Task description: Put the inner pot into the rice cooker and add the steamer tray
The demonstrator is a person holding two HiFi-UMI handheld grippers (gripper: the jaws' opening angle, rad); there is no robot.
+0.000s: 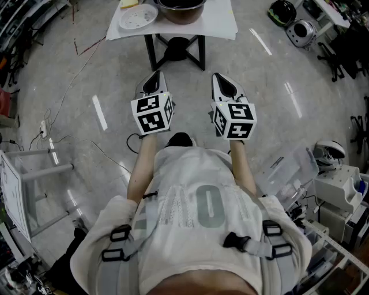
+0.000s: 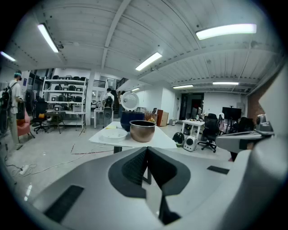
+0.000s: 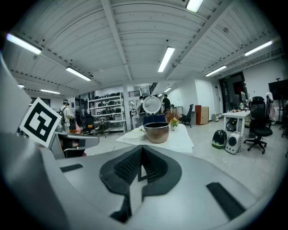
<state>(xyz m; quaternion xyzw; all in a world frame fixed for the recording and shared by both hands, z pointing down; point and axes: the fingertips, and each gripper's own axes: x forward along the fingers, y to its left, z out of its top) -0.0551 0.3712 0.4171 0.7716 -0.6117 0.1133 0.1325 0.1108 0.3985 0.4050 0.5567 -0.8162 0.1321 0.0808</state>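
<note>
Inner pot (image 1: 181,8) (bronze) sits on white table (image 1: 222,24).

Glossy grey floor (image 1: 86,75), ceiling striplights (image 2: 227,30)

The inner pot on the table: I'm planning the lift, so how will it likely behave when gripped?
The inner pot looks like rigid, shiny metal: probably stiff, and likely slippery on its rim. It is wider than tall and stands upright on the table, so a push should slide rather than tip it.
</note>
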